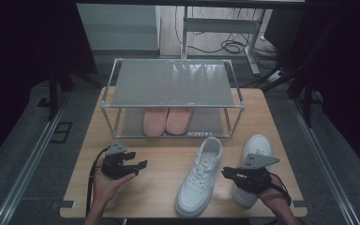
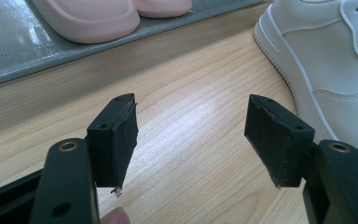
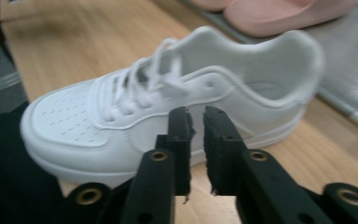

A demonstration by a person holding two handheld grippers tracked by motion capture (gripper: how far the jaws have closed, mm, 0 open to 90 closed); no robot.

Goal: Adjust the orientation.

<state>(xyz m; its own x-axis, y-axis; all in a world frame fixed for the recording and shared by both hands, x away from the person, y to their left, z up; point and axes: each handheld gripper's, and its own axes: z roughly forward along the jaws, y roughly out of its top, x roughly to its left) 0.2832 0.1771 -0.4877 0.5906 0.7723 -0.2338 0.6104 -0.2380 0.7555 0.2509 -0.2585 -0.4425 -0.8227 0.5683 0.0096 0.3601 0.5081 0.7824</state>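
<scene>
High view: wooden desk [image 1: 168, 161] bearing a two-tier metal shoe rack [image 1: 173, 84] at 12 o'clock, with a pair of pink slippers [image 1: 167, 120] on its lower shelf. Two white sneakers on the desk in front of the rack: left sneaker [image 1: 200, 177] at 5 o'clock of the desk's centre, toe toward the near edge, heel toward the rack; right sneaker [image 1: 253, 161] at 4 o'clock, partly covered by the right claw [image 1: 228, 172]. Left claw [image 1: 138, 166] at 8 o'clock, released, jaws wide apart over bare wood, nothing between them, well apart from the left sneaker. Right claw nearly clenched, only a narrow slit between the pads, nothing gripped; aimed at the side of the left sneaker, close to it, contact not discernible. Right gripper view: left sneaker lying across the frame, pads level with its mid-side panel.
</scene>
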